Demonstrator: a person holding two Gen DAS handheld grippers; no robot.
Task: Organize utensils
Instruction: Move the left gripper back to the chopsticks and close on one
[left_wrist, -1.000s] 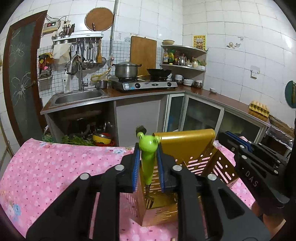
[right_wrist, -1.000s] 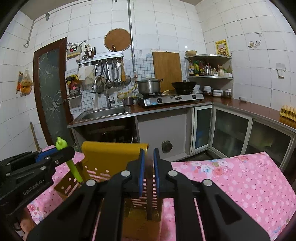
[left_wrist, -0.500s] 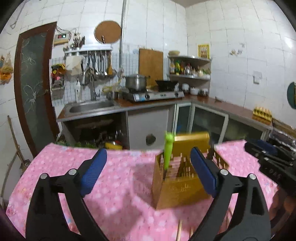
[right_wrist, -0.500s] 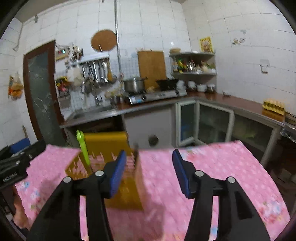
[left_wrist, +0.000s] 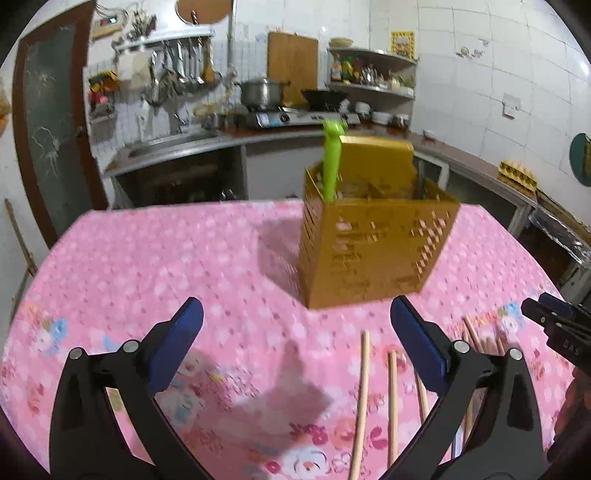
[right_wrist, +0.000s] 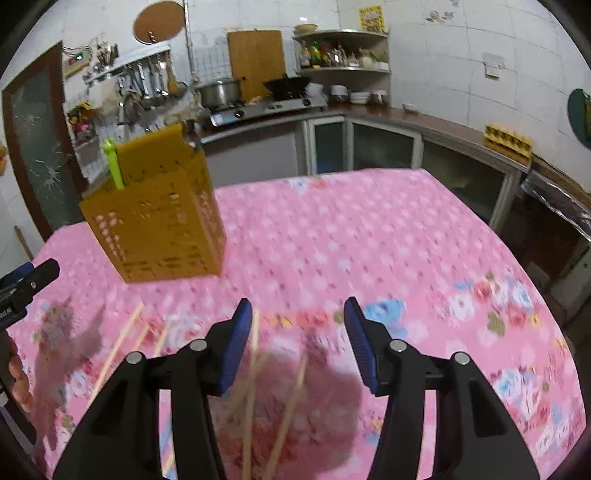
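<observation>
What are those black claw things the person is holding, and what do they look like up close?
Each is a handheld two-finger gripper: the left gripper and the right gripper have chunky black plastic fingers with silver bolts and ribbed blue pads. White lettering marks their sides.

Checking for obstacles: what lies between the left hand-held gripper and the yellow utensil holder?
Only bare pink tablecloth lies between left hand-held gripper and yellow utensil holder, left wrist view.
</observation>
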